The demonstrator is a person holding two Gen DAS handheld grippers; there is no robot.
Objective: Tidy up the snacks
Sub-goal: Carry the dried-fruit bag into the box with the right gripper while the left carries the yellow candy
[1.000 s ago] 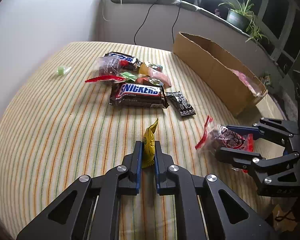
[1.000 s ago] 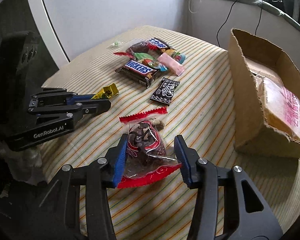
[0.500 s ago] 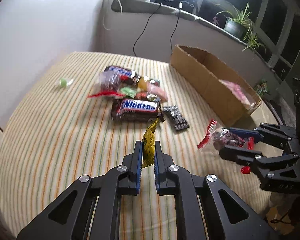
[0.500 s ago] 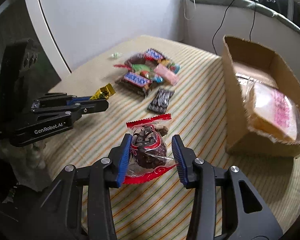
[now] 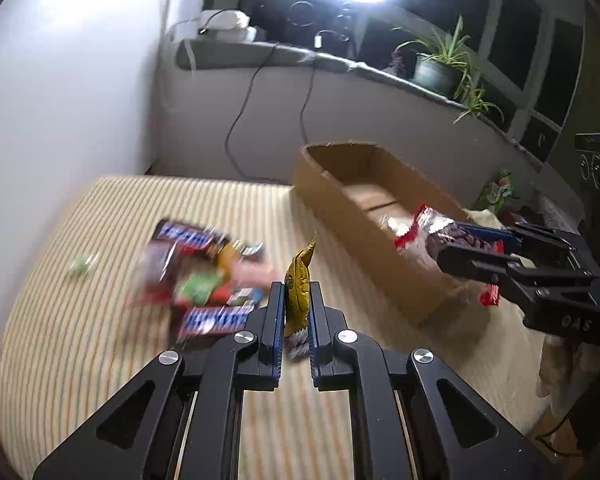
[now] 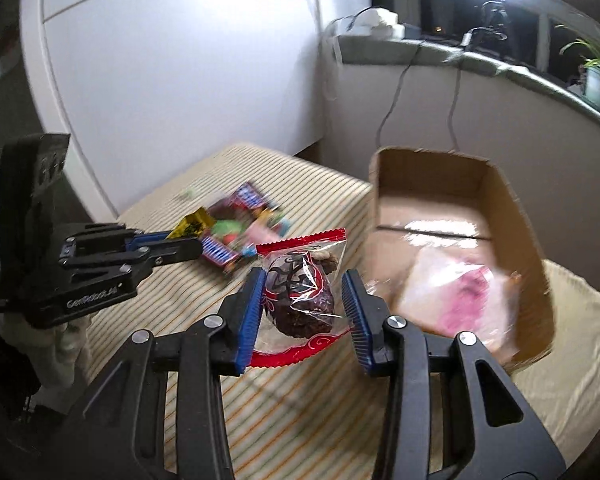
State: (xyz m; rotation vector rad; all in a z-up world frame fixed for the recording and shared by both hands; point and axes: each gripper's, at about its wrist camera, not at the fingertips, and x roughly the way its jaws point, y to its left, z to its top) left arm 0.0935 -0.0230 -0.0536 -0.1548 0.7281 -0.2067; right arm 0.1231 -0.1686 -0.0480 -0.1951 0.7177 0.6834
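My left gripper (image 5: 296, 312) is shut on a yellow foil candy (image 5: 298, 280) and holds it in the air above the striped table (image 5: 80, 340). My right gripper (image 6: 302, 292) is shut on a red-edged clear cookie packet (image 6: 300, 284) and holds it raised near the left wall of the open cardboard box (image 6: 524, 240). The box (image 5: 364, 236) holds a pink-printed clear bag (image 6: 456, 288). A pile of snacks (image 5: 204, 276) with Snickers bars lies on the table, blurred. The right gripper shows in the left wrist view (image 5: 472, 252), at the box's near end.
A small green candy (image 5: 82, 262) lies alone at the table's left. A grey ledge (image 5: 340, 64) with cables, a potted plant (image 5: 436, 68) and a bright lamp runs behind the table. A white wall stands to the left.
Both grippers have risen and moved toward the box with their snacks. The cookie packet went from resting on the table to held above it beside the box.
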